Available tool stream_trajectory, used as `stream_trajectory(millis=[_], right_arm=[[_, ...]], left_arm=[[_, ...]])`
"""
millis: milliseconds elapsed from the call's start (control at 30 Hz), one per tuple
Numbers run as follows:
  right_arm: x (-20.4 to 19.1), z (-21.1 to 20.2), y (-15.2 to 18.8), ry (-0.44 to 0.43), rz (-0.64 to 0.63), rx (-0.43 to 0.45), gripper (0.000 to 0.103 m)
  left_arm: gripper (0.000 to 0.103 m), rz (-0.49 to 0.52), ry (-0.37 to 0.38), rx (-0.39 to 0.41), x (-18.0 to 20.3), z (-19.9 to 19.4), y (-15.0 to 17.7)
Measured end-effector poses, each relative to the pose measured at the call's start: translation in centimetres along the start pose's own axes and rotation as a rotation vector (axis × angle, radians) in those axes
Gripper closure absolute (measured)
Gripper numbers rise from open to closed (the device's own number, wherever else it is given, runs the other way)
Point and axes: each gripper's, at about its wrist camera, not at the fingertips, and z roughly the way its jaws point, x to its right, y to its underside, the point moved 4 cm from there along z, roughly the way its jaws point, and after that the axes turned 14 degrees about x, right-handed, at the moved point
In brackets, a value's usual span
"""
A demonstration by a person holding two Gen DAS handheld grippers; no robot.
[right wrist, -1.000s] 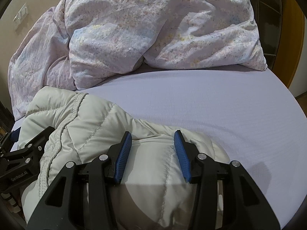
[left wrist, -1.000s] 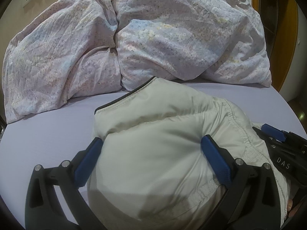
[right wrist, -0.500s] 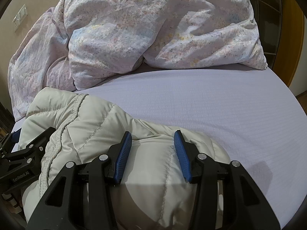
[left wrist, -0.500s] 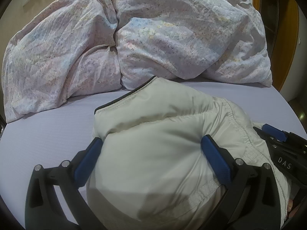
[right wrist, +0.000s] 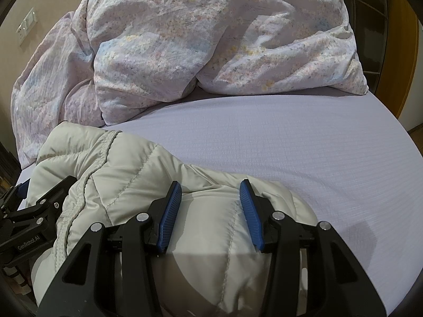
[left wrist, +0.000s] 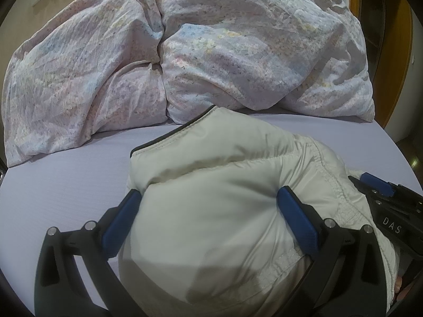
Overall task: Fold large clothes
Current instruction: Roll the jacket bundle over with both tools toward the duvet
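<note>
Bed w/ lilac sheet (right wrist: 304,142), floral duvet (left wrist: 238,52) heaped behind jacket. Puffy cream jacket (left wrist: 211,211) lies bunched at sheet's near edge. Left gripper (left wrist: 208,206) and right gripper (right wrist: 210,200) each clamp a jacket bulge, prob. to lift and spread it.

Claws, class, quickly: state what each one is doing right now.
Left claw: closed on the jacket, a puffy bulge squeezed between its pads.
Right claw: closed on the jacket too, a fold pinched between its pads.
</note>
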Motion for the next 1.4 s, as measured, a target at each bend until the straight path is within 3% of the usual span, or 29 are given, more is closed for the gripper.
stream_trajectory(millis=[200, 267, 333, 433, 500, 667, 767, 900, 1133, 1400], right_arm=[[-0.1, -0.7, -0.4, 0.012, -0.012, -0.033, 0.053], [0.1, -2.0, -0.8, -0.033, 0.013, -0.045, 0.043], [0.8, -4.2, -1.8, -0.129, 0.075, -0.035, 0.008], [2.5, -7.1, -2.9, -0.185, 0.125, -0.012, 0.001], [3.8, -8.1, -3.1, -0.221, 0.161, -0.038, 0.001], [7.2, -7.7, 0.1, -0.292, 0.307, -0.234, 0.001], [7.8, -7.2, 2.1, -0.291, 0.321, -0.295, 0.001], [7.4, -6.1, 4.1, -0.353, 0.363, -0.367, 0.001], [6.6, -4.7, 5.1, -0.491, 0.434, -0.419, 0.001], [4.3, -4.1, 5.1, -0.562, 0.409, -0.418, 0.001]], left_arm=[[0.002, -0.018, 0.019, -0.005, -0.7, -1.6, -0.4], [0.002, -0.052, 0.077, -0.006, -1.8, -3.5, -0.3], [0.002, -0.074, 0.114, -0.010, -3.1, -5.3, 0.0], [0.002, -0.097, 0.171, -0.019, -5.3, -7.6, 0.6], [0.002, -0.119, 0.212, -0.045, -7.1, -8.7, 1.4], [0.002, -0.245, 0.309, -0.148, -9.3, -9.0, 3.4], [0.002, -0.292, 0.356, -0.192, -9.2, -8.8, 4.6], [0.002, -0.284, 0.391, -0.228, -7.7, -8.5, 5.6], [0.002, -0.334, 0.447, -0.257, -7.1, -7.8, 6.0], [0.002, -0.396, 0.495, -0.276, -7.4, -7.0, 6.9]])
